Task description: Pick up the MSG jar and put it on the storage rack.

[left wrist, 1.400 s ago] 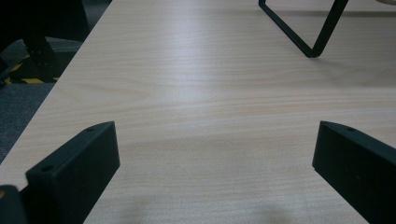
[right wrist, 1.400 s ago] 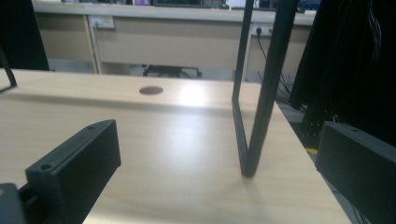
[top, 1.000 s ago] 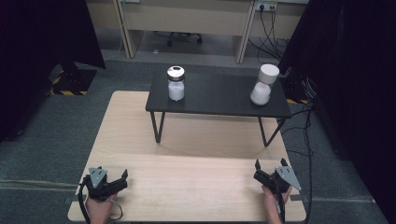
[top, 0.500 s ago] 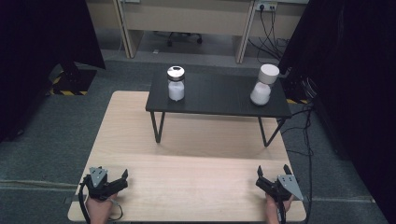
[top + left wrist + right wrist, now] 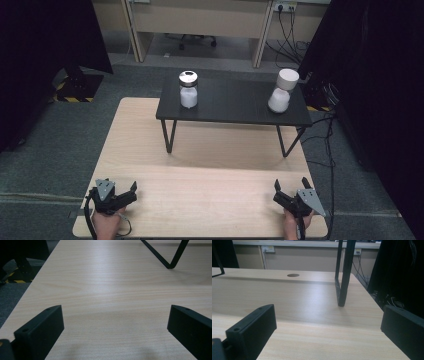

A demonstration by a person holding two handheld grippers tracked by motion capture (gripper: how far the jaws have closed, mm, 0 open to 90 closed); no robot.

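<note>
Wooden table (image 5: 210, 150) carries black stand (image 5: 230, 107) at far side. Jar (image 5: 188, 90) on stand's left, tilted white bottle (image 5: 282, 91) on right — both well apart from grippers. Left gripper (image 5: 120, 197), right gripper (image 5: 284, 196) rest at near edge, jaws wide open, empty. Approach level — clear stand's rim, square jaws around body.

The person's forearms were cut off by the bottom edge below the wooden table (image 5: 210, 150). Contents of both jars (image 5: 188, 90) (image 5: 282, 91) on the black stand (image 5: 235, 102) were too small to identify.
</note>
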